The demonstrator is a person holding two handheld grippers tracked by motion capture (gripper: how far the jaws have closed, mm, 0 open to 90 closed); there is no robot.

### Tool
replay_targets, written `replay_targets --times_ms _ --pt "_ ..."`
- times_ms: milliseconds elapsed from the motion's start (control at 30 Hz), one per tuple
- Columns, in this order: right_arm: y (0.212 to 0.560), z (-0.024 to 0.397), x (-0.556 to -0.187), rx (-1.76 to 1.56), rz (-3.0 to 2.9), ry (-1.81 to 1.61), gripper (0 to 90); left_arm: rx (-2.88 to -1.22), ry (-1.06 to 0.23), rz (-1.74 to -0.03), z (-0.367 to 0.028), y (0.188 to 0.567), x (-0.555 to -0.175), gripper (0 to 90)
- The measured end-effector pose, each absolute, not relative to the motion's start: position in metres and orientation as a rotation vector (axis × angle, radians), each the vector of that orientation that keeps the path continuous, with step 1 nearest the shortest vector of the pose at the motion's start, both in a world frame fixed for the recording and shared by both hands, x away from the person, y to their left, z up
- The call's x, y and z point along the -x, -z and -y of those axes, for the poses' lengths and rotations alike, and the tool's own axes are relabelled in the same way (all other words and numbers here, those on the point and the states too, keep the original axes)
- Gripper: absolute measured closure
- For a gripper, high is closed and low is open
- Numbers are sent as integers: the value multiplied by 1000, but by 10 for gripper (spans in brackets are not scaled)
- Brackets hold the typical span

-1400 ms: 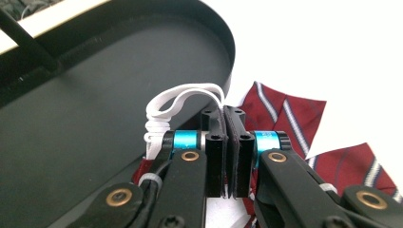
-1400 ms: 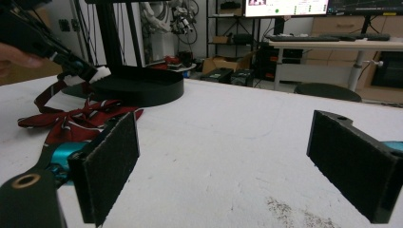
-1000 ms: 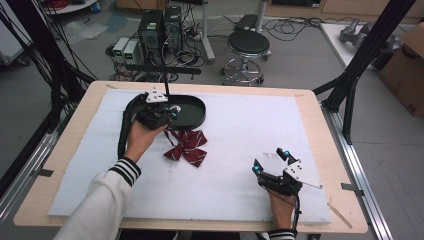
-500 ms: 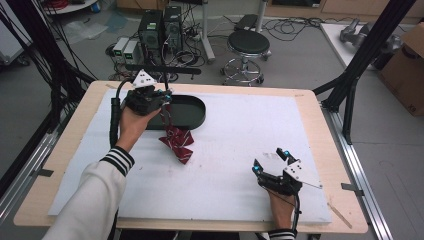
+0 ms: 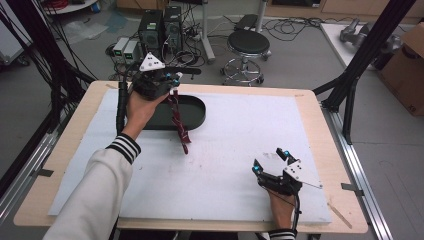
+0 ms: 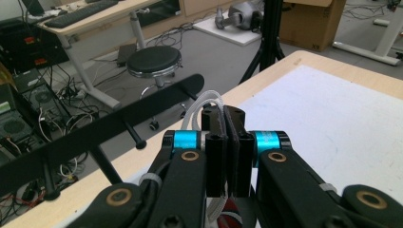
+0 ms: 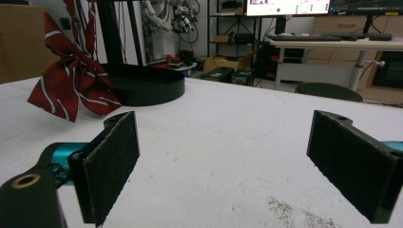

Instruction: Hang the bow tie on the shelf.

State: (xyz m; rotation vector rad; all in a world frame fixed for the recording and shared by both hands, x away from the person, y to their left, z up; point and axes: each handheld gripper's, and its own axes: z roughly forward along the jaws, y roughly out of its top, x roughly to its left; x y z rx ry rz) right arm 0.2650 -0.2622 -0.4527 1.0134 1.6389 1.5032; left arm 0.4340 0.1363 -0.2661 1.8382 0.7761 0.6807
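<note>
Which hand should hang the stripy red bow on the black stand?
Left, probably. Its hand-held gripper is already shut on the bow's white strap, right by the stand. The right hand-held gripper rests open, far away.

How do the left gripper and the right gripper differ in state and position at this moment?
The left gripper is shut on the white strap of the red striped bow tie, while the right gripper is open and holds nothing. The left gripper hangs above the black stand; the right gripper sits low over the white mat. Both have black jaws.
</note>
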Motion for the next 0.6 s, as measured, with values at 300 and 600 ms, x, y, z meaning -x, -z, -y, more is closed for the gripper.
replay_targets --times_ms 300,600 --pt "453 262 -265 -1013 -1638 -1504 94 -1791 -648 -757 -139 257 -445 871" --pt "453 262 -264 -1011 -1634 -1503 94 -1759 -634 -766 -146 251 -470 871"
